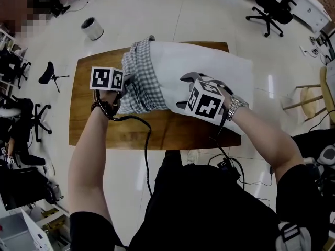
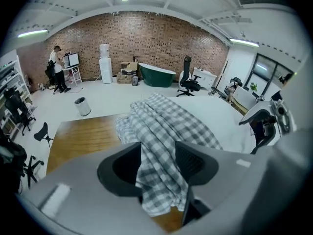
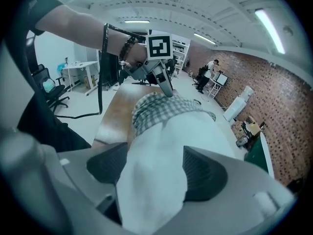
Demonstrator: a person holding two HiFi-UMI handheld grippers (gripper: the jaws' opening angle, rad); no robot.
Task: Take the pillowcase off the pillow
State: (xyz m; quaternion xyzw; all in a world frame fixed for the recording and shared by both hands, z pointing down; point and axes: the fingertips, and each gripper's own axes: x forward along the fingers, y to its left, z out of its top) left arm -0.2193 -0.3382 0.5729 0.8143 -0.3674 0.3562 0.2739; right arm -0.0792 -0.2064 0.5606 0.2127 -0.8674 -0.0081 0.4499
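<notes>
A white pillow [image 1: 209, 67] lies across the wooden table [image 1: 94, 124]. A grey-and-white checked pillowcase [image 1: 140, 77] is bunched over its left end. My left gripper [image 1: 125, 82] is at that bunched end. In the left gripper view the checked cloth [image 2: 166, 126] hangs loosely between its parted jaws, so my left gripper [image 2: 159, 163] is open. My right gripper [image 1: 184, 92] is at the bare middle of the pillow's near side. In the right gripper view the white pillow [image 3: 161, 170] bulges between wide-apart jaws, and my right gripper [image 3: 154, 173] is open too.
A grey bin [image 1: 92, 29] stands on the floor beyond the table's left end. Office chairs [image 1: 269, 7] are at the far right and a black stool [image 1: 49, 75] at the left. A black cable [image 1: 146, 135] trails over the table's near edge.
</notes>
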